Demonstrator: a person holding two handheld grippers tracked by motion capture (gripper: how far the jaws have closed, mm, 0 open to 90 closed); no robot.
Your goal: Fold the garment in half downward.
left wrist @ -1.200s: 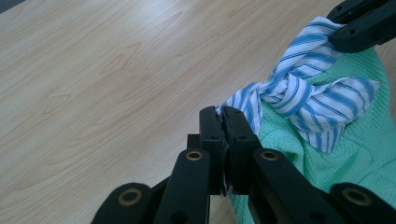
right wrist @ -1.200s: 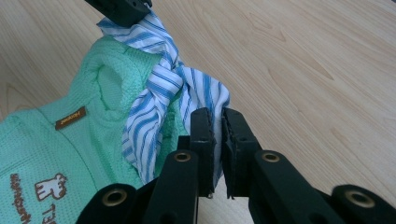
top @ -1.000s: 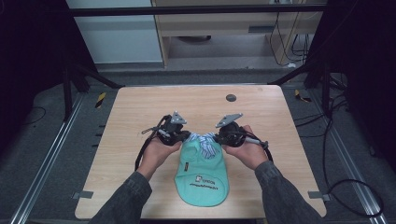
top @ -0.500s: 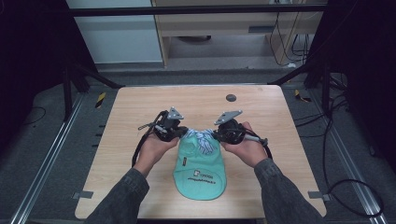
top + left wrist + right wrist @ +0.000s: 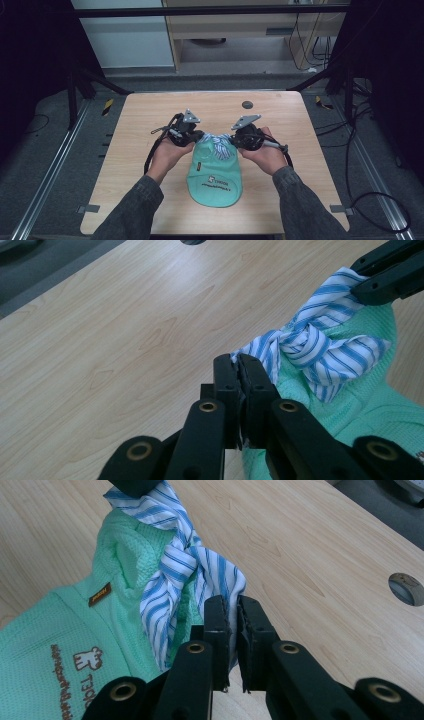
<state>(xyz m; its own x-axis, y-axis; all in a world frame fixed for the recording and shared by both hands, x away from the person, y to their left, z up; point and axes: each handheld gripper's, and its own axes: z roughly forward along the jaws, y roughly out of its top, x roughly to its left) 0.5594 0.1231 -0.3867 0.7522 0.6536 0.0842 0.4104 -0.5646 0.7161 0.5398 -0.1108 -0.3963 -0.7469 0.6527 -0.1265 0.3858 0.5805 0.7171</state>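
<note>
the left gripper (image 5: 239, 371) and the right gripper (image 5: 232, 614) each pinch an end of the striped tie (image 5: 218, 144) on the green top (image 5: 216, 176) lying on the table (image 5: 130, 150), and they have moved apart a bit, so the knot looks pulled tighter.
</note>
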